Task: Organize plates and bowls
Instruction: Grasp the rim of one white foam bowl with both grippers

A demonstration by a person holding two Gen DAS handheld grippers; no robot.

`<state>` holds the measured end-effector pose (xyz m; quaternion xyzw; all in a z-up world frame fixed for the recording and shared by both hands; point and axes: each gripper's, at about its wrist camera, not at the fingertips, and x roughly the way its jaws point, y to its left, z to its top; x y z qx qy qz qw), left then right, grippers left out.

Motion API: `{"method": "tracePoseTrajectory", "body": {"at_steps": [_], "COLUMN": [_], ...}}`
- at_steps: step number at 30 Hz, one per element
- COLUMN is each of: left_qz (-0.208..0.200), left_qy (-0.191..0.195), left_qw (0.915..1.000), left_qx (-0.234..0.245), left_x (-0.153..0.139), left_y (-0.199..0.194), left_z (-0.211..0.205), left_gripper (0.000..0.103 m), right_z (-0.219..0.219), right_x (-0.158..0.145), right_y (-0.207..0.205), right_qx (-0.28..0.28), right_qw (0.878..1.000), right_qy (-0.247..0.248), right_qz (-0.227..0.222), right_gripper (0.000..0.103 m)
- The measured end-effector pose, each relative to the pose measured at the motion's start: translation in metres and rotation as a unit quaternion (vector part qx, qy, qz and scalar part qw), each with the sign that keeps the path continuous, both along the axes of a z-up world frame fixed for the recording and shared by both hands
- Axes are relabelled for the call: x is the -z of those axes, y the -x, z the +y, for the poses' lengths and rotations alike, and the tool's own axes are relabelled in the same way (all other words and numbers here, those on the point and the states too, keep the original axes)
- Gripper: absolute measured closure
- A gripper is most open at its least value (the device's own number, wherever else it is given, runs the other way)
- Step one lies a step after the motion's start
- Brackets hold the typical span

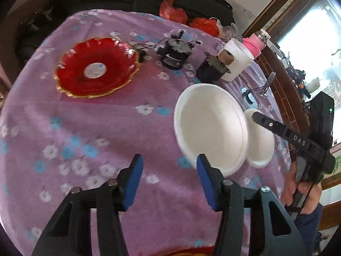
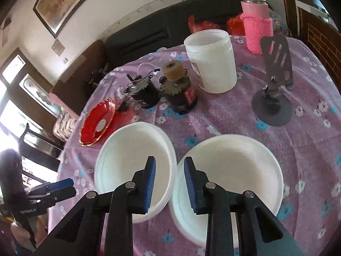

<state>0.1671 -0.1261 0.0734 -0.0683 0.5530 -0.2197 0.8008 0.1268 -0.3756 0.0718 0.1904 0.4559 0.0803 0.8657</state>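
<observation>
Two white bowls (image 2: pixel 136 166) (image 2: pixel 232 175) on desk; right tool (image 2: pixel 169 183) spread, empty, best centred on one rim

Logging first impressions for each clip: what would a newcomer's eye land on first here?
Two white bowls sit side by side on the purple flowered tablecloth, just past the open right gripper. Farther left lies a gold-rimmed red plate, beyond the open left gripper. At the back stands a pink knit-sleeved flask.
</observation>
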Motion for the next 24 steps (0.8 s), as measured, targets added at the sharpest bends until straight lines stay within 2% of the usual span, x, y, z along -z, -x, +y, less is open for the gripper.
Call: {"method": "tracePoseTrajectory", "body": {"at_steps": [4, 8, 10, 12, 14, 16, 24], "left_qz": [0.001, 0.008, 0.013, 0.027, 0.026, 0.013, -0.014], "left_qy": [0.001, -0.018, -0.022, -0.014, -0.012, -0.023, -0.017], "left_qw": [1.0000, 0.9998, 0.9997, 0.9995, 0.9995, 0.9994, 0.9994], "left_qx": [0.003, 0.002, 0.003, 0.008, 0.015, 0.021, 0.029], "left_x": [0.007, 0.020, 0.028, 0.037, 0.039, 0.034, 0.005], "left_y": [-0.016, -0.030, -0.035, -0.038, -0.038, -0.034, -0.012], "left_z": [-0.014, -0.022, -0.025, -0.028, -0.032, -0.036, -0.033], "left_gripper": [0.056, 0.061, 0.070, 0.087, 0.092, 0.092, 0.092], "right_z": [0.002, 0.007, 0.009, 0.012, 0.014, 0.016, 0.012], "right_x": [0.006, 0.015, 0.019, 0.022, 0.024, 0.024, 0.009], "right_y": [-0.011, -0.020, -0.023, -0.024, -0.022, -0.020, 0.003], "right_qx": [-0.011, -0.018, -0.025, -0.025, -0.025, -0.020, -0.005], "right_qw": [1.000, 0.999, 0.999, 0.999, 0.999, 0.999, 0.999], "right_qy": [0.002, 0.018, 0.016, 0.023, 0.011, 0.005, -0.025], "right_qz": [0.010, 0.024, 0.025, 0.026, 0.026, 0.029, 0.023], "right_gripper": [0.073, 0.073, 0.076, 0.079, 0.087, 0.092, 0.092]}}
